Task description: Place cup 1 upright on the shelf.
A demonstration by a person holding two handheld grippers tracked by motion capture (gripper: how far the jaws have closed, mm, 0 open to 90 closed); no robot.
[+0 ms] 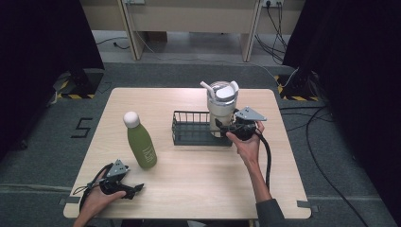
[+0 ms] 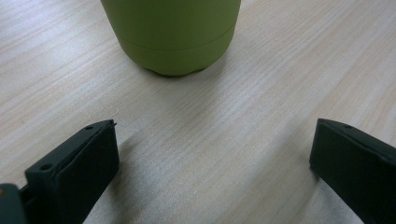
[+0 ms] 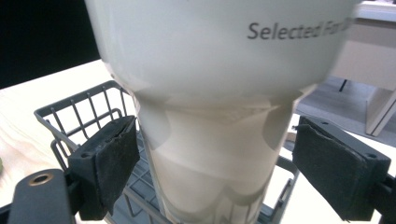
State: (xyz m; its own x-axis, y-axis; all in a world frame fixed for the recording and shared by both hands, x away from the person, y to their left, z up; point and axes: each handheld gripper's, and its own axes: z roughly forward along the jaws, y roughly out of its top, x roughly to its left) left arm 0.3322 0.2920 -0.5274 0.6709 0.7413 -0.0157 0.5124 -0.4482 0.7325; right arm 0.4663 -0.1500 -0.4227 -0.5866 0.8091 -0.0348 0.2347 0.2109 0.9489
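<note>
Jaws of both grippers spread wide; white tumbler (image 3: 219, 93) between the right pair, its base hidden in the basket (image 3: 79, 112)

green bottle (image 1: 140, 140), tumbler (image 1: 221, 107) (in basket (image 1: 190, 128))

A cream-white tumbler (image 1: 221, 109) with a clear lid and a white straw stands upright in the right end of a dark wire basket (image 1: 191, 128) at mid-table; grey lettering runs across its upper wall. It seems to rest on the basket's floor. A green bottle (image 1: 140, 142) with a white cap stands upright, left of the basket and apart from it.
</note>
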